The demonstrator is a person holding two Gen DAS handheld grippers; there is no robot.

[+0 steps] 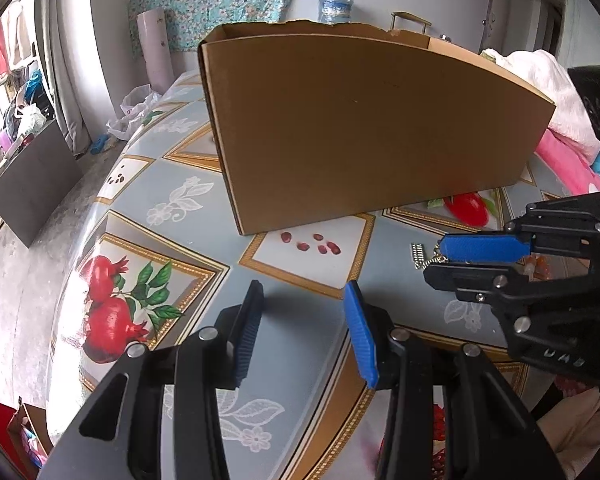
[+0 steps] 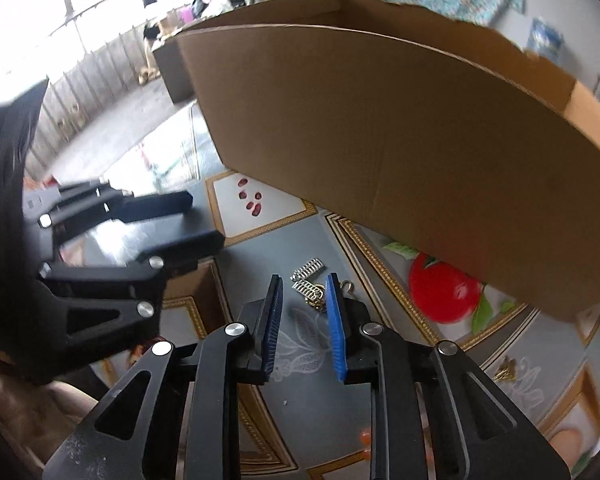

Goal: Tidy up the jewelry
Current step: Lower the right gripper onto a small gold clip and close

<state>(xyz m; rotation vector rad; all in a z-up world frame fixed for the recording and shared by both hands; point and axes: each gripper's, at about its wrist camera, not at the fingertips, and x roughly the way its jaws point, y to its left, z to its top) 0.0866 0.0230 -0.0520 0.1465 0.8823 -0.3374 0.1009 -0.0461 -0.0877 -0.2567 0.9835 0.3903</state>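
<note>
- Silver and gold jewelry (image 2: 310,286), what looks like ladder-shaped earrings on a short chain, lies flat on the worktop (image 1: 204,216) at lower centre of the right wrist view, just ahead of the right tongs' tips and in front of the box.
- Right tongs (image 2: 302,322) point steeply down over it with a narrow gap between the blue pads (image 2: 336,328); nothing is pressed between them, so I judge this a pinch being lined up, not a hold. In the left wrist view they sit at the right edge, over the same piece.
- Left tongs (image 1: 304,328) hang at the bottom of their own view, half open and empty, apparently kept aside so they do not crowd the pick.
- Cardboard box (image 1: 364,128) stands open-topped across the middle of both views, likely the place where the jewelry is meant to go.
- Glossy cloth printed with pomegranates, white flowers and gilt frames covers the worktop.
- Room: a floral blue hanging at the top, a pale roll in the upper left of the left view, pink bedding at the right edge, and bright windows with clothes hung up.
</note>
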